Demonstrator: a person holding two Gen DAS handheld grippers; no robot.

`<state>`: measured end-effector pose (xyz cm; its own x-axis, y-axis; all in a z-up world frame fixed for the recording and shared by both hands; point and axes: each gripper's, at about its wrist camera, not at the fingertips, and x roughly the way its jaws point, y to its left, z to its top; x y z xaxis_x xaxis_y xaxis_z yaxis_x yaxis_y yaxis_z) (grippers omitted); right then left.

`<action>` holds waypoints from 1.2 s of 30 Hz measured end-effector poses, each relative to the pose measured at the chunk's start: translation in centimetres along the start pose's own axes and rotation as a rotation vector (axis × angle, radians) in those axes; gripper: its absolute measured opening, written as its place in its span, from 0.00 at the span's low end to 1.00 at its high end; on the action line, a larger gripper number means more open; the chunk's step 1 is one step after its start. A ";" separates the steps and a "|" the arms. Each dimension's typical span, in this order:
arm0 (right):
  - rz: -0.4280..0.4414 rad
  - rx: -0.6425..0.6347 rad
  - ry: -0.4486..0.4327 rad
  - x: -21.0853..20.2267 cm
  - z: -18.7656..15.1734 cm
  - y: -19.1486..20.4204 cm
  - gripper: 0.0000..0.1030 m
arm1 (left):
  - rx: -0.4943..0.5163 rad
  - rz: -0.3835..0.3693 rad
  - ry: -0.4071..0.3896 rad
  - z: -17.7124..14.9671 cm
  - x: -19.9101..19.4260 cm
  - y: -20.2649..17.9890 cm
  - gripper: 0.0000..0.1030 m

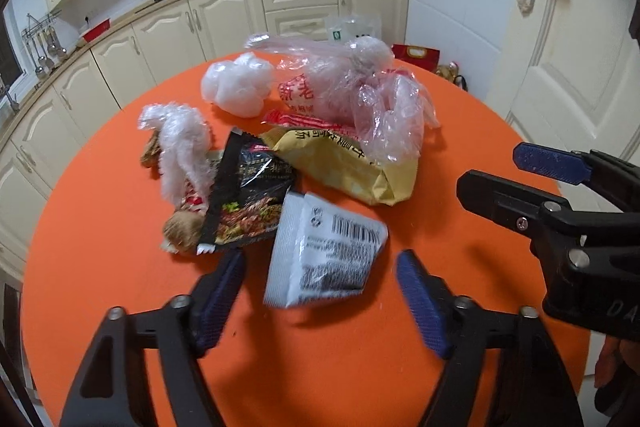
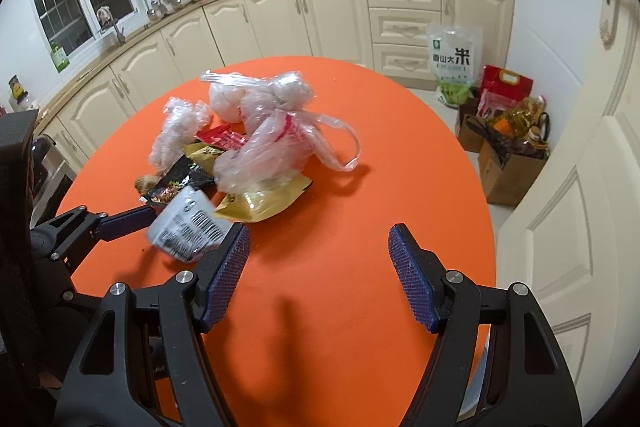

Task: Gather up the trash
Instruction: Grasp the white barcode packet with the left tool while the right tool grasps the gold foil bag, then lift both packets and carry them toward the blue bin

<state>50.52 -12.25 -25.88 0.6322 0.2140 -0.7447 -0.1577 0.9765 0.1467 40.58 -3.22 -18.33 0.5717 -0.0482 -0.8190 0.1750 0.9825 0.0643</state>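
A pile of trash lies on the round orange table [image 1: 100, 287]: a white barcode wrapper [image 1: 324, 255], a black snack packet [image 1: 248, 199], a yellow bag [image 1: 352, 167], a red wrapper [image 1: 304, 121], clear plastic bags [image 1: 352, 87] and a white crumpled bag [image 1: 236, 87]. My left gripper [image 1: 320, 291] is open, its jaws either side of the white barcode wrapper [image 2: 188, 227], not closed on it. My right gripper [image 2: 318, 271] is open and empty over bare table, right of the pile; it shows in the left wrist view [image 1: 532, 171] at the right.
Cream kitchen cabinets [image 2: 320, 19] curve behind the table, with a stove and pans on the counter. A rice bag [image 2: 454, 61], a red gift bag [image 2: 506, 85] and cardboard boxes [image 2: 508, 167] stand on the floor at right. A white door [image 1: 568, 47] is at right.
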 end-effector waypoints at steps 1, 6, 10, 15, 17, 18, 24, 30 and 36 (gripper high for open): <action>0.000 0.001 0.001 0.2 0.2 -0.1 0.67 | -0.010 -0.019 -0.004 0.3 0.2 0.3 0.60; 0.015 -0.017 0.002 0.7 0.6 0.5 0.67 | -0.010 -0.061 -0.015 0.3 0.3 1.4 0.31; 0.039 -0.060 0.018 1.3 0.9 2.0 0.67 | -0.010 -0.038 -0.025 -1.0 -0.7 2.6 0.09; 0.057 -0.115 0.038 2.6 1.1 4.7 0.66 | -0.047 -0.049 -0.029 -2.6 -2.3 5.1 0.08; 0.054 -0.141 0.045 3.3 1.3 6.0 0.64 | -0.068 -0.067 -0.035 -3.0 -2.7 6.0 0.08; 0.053 -0.148 0.046 3.4 1.4 6.4 0.62 | -0.074 -0.074 -0.038 -3.2 -3.0 6.3 0.08; 0.010 -0.175 0.089 5.6 2.0 8.3 0.37 | -0.096 -0.095 -0.054 -4.1 -4.2 7.7 0.08; 0.008 -0.166 0.084 4.0 1.0 7.3 0.12 | -0.108 -0.144 -0.076 -5.1 -6.0 7.6 0.08; 0.052 -0.157 0.070 1.0 -1.6 6.9 0.12 | -0.090 -0.162 -0.088 -6.0 -8.0 6.0 0.08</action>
<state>48.84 -5.30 -26.61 0.5668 0.2563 -0.7830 -0.3085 0.9473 0.0867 32.22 4.10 -14.84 0.6106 -0.2190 -0.7611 0.2008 0.9724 -0.1187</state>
